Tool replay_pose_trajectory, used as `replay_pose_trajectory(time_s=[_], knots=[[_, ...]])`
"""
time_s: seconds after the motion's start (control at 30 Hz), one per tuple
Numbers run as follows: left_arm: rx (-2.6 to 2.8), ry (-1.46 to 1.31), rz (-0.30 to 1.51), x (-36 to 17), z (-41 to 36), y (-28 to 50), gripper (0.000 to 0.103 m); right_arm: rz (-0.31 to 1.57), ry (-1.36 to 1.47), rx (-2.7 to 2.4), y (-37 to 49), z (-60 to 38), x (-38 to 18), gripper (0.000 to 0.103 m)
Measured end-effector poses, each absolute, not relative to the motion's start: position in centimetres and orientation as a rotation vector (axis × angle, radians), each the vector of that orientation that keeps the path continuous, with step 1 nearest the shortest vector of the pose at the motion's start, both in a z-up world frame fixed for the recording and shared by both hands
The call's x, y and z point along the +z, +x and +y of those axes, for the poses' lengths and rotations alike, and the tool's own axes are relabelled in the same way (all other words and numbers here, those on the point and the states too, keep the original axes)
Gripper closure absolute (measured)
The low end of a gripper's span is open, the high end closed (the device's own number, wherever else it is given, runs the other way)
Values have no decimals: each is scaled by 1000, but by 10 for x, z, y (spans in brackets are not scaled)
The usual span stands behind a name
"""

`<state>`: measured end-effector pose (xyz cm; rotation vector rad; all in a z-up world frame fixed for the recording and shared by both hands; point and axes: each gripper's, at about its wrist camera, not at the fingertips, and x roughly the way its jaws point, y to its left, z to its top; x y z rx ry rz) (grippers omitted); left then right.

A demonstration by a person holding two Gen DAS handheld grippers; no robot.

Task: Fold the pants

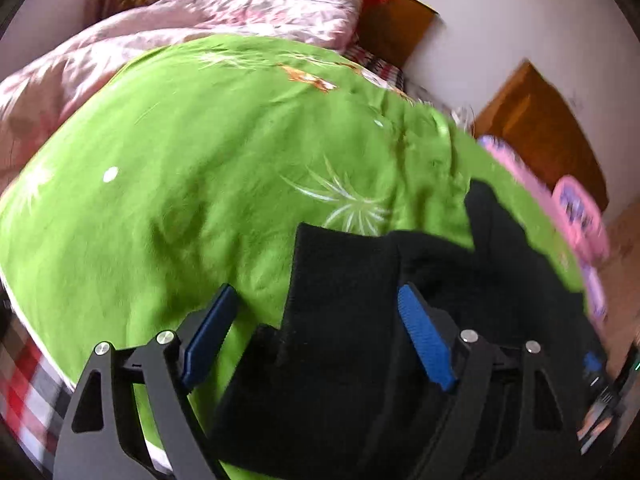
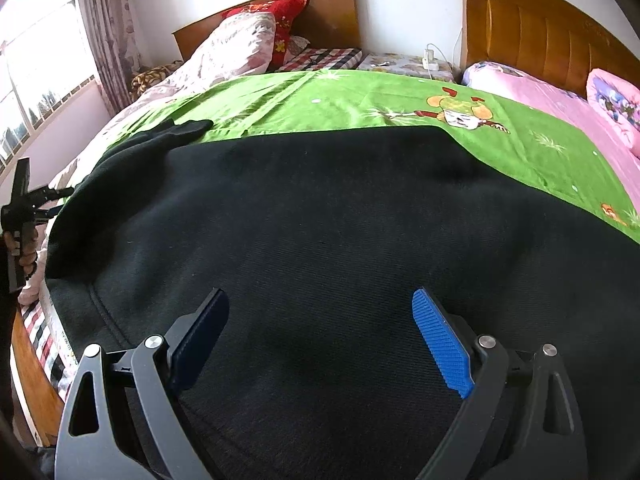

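Black, heavy knit pants (image 2: 320, 240) lie spread flat across the green printed blanket (image 2: 320, 92) on the bed, laid out wide so a fold can be made. I hold my right gripper (image 2: 320, 340) over the cloth with its jaws apart, gripping nothing. My left gripper (image 1: 316, 332) also stands wide open above a rumpled end of the fabric; I judge it is placed there to pick up that edge next.

green blanket (image 1: 180, 200) bare, pink quilt (image 1: 120, 48) heaped beyond
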<state>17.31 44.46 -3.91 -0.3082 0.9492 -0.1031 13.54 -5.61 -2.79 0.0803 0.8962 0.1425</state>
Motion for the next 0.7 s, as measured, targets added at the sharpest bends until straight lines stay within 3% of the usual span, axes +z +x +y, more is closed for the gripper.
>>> replay_pose_trajectory(time_s=[0.13, 0.27, 0.5, 0.53, 0.6, 0.7], knots=[[-168, -317, 964, -43, 453, 166, 26, 899, 73, 136, 136, -55, -28, 13], [-228, -331, 1015, -45, 459, 148, 53, 898, 74, 136, 136, -55, -29, 12], [-266, -402, 1037, -53, 472, 146, 54, 890, 93, 144, 137, -57, -28, 12], [-240, -371, 1023, -50, 467, 145, 59, 890, 98, 145, 137, -58, -28, 12], [-153, -276, 994, -44, 456, 140, 80, 888, 105, 149, 138, -59, -28, 12], [-21, -75, 901, -19, 429, 129, 87, 885, 112, 151, 138, -59, -28, 12]])
